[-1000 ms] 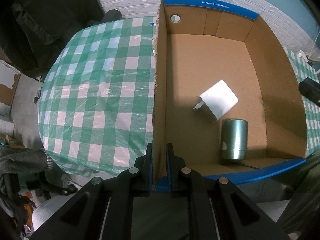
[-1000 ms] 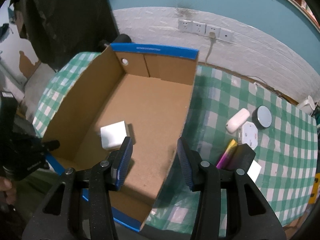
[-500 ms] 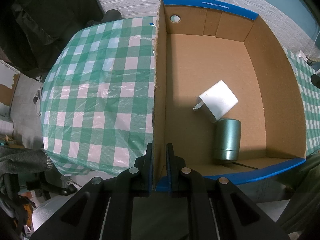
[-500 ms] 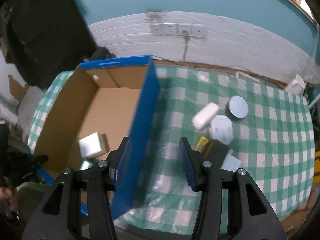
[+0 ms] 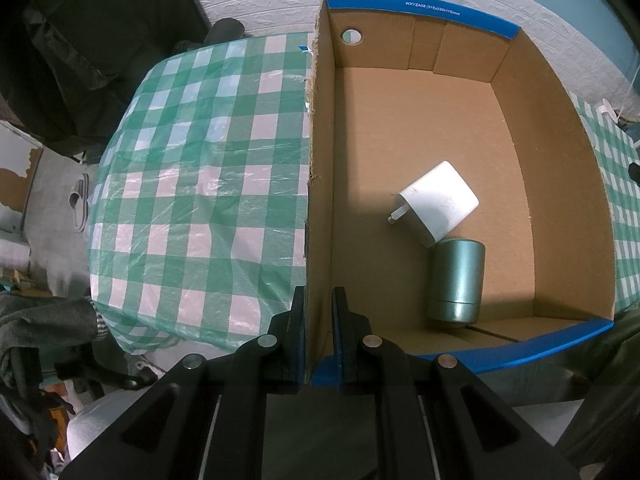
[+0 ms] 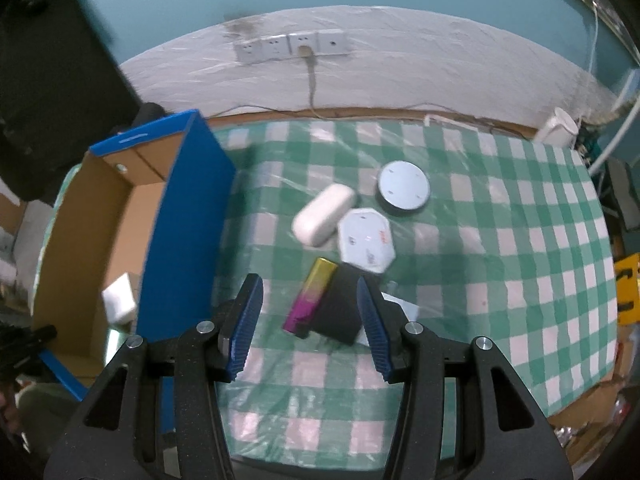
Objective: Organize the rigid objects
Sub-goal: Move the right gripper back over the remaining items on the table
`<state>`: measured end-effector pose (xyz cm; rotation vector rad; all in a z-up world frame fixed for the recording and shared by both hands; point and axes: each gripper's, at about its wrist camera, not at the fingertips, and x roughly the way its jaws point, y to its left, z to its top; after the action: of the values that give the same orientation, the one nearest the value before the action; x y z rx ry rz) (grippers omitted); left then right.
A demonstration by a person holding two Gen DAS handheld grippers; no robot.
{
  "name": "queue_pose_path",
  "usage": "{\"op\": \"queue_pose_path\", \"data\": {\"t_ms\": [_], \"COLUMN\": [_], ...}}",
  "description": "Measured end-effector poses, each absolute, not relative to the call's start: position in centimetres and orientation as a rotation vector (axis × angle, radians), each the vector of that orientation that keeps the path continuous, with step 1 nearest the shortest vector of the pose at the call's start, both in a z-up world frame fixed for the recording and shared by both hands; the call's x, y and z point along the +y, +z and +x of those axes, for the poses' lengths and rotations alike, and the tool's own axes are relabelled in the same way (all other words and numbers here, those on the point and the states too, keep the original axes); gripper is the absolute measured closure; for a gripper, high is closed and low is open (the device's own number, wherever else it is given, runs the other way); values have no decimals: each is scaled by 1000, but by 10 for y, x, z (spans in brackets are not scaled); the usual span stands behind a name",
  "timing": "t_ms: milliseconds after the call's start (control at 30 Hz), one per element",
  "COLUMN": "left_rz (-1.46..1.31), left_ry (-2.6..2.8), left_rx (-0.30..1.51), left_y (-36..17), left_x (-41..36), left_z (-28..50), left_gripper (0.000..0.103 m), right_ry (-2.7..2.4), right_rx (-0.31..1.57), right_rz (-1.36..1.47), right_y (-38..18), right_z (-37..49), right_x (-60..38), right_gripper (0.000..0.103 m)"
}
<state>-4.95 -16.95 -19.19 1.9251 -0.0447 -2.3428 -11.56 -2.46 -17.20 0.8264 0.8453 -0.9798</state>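
Note:
My left gripper (image 5: 319,312) is shut on the left wall of the cardboard box (image 5: 320,160), near its front corner. Inside the box lie a white charger plug (image 5: 438,200) and a grey-green metal cylinder (image 5: 456,284), touching. My right gripper (image 6: 310,320) is open and empty above the table, over a gold-to-magenta lighter (image 6: 309,298) and a black block (image 6: 340,308). Beyond them lie a white oval case (image 6: 323,220), a white octagonal device (image 6: 366,244) and a round grey disc (image 6: 403,187). The box (image 6: 180,216) stands left of them.
The round table carries a green-and-white checked cloth (image 5: 200,184) under plastic film. A white flat piece (image 6: 402,306) lies partly under the black block. Wall sockets (image 6: 290,46) and a cable are behind the table. A white mug (image 6: 558,128) stands at the far right edge.
My right gripper has swung right, out from over the box to above the loose objects on the cloth. The cylinder has rolled left against the charger. The left gripper has not moved.

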Motion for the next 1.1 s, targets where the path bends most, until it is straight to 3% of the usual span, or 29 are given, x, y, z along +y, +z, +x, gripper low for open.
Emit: {"op": "queue_pose_path", "data": {"t_ms": [833, 1100], "left_rz": [1927, 1929], "left_ry": [-2345, -2344], "left_rx": [-46, -51], "left_y": [-192, -194], "left_x": [-172, -171], "left_z": [-48, -49], "left_gripper": [93, 92], "right_ry": [-1077, -1045], "right_rx": [959, 905], "right_rz": [1069, 1109], "right_y": [-265, -268], "right_z": [-179, -184], "right_x": [-55, -56], "right_gripper": [54, 49]}}
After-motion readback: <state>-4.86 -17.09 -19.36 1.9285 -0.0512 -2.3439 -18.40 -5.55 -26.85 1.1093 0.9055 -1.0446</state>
